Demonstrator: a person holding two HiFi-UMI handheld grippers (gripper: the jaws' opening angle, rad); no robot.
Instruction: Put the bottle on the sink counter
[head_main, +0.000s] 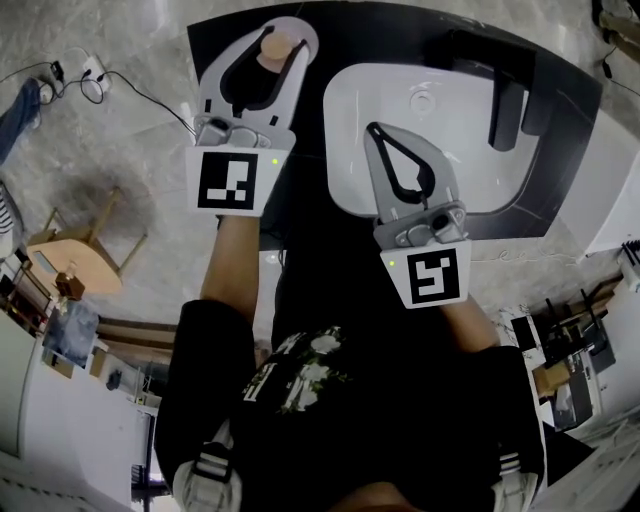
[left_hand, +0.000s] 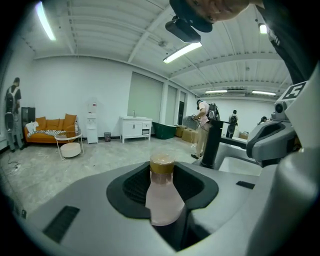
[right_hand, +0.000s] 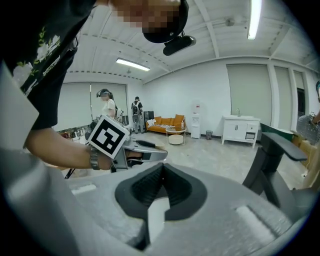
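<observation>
Head view, from the left: a wooden stool (head_main: 75, 255) stands on the floor at 9 o'clock. At 11 o'clock the left gripper (head_main: 280, 35) reaches forward over the dark sink counter (head_main: 320, 40), and its jaws stand part-way apart on either side of the bottle (head_main: 274, 50), closed against it. The left gripper view shows that bottle upright between the black pads, with a pale pink body and a brown cap. Whether its base touches the counter cannot be told. Just right of the bottle, from 12 to 2 o'clock, the white sink (head_main: 350, 110) is set into the same counter. The right gripper (head_main: 372, 127) hovers over the near left part of the basin, close to the picture's centre. Its tips meet and nothing is between them. The right gripper view confirms the ribbed pads touching at the tip, with white basin showing through the gap behind them. At 2 o'clock a black faucet (head_main: 505, 110) reaches over the basin's far right side.
</observation>
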